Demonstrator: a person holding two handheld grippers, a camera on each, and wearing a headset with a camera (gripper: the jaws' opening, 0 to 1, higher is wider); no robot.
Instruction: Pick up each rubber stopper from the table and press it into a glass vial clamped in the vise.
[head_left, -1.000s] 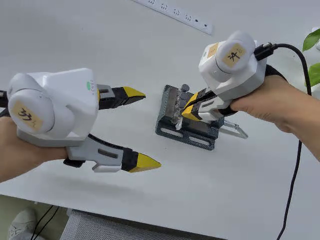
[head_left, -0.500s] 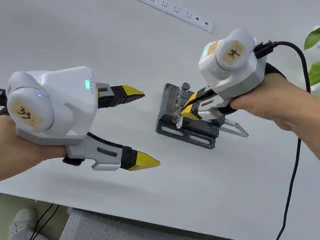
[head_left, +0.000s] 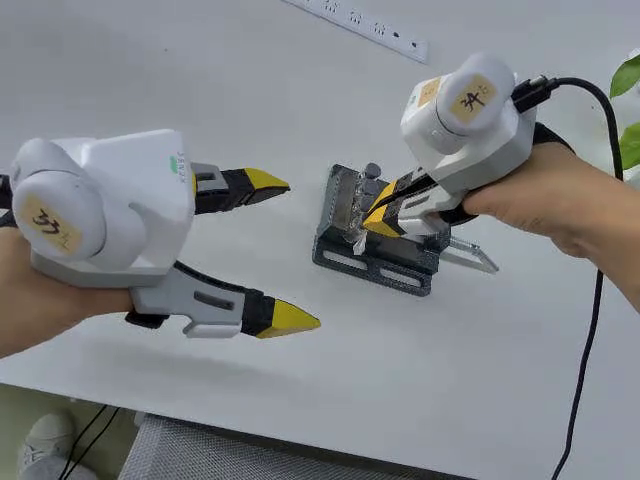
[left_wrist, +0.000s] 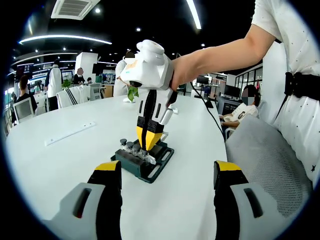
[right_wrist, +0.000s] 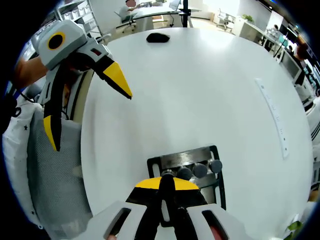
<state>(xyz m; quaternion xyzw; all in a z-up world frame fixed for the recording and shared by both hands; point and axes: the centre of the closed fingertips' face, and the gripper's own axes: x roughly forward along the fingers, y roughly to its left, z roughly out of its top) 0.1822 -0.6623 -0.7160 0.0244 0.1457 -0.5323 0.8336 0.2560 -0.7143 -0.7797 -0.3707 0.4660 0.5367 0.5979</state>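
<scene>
A dark metal vise (head_left: 345, 262) (left_wrist: 161, 161) (right_wrist: 156, 164) stands mid-table and clamps a row of glass vials (left_wrist: 135, 151). Grey rubber stoppers (right_wrist: 216, 165) (head_left: 372, 172) cap the farther vials. My right gripper (head_left: 371, 224) (left_wrist: 148, 141) (right_wrist: 165, 182) points down at the nearest vial. Its jaws are shut on a rubber stopper (right_wrist: 167, 174) at the vial's mouth. My left gripper (head_left: 285, 251) (left_wrist: 167, 167) (right_wrist: 89, 119) hovers left of the vise, open with nothing between its jaws.
A white power strip (head_left: 372, 27) (left_wrist: 70, 134) (right_wrist: 272, 117) lies at the far side of the white table (head_left: 200, 90). A black cable (head_left: 590, 330) trails from the right gripper. Green plant leaves (head_left: 625, 110) sit at the right edge. The table's near edge (head_left: 250, 440) runs below the left gripper.
Hardly anything: the right gripper stays at the same vial in the vise, and the left gripper holds its place, still open.
</scene>
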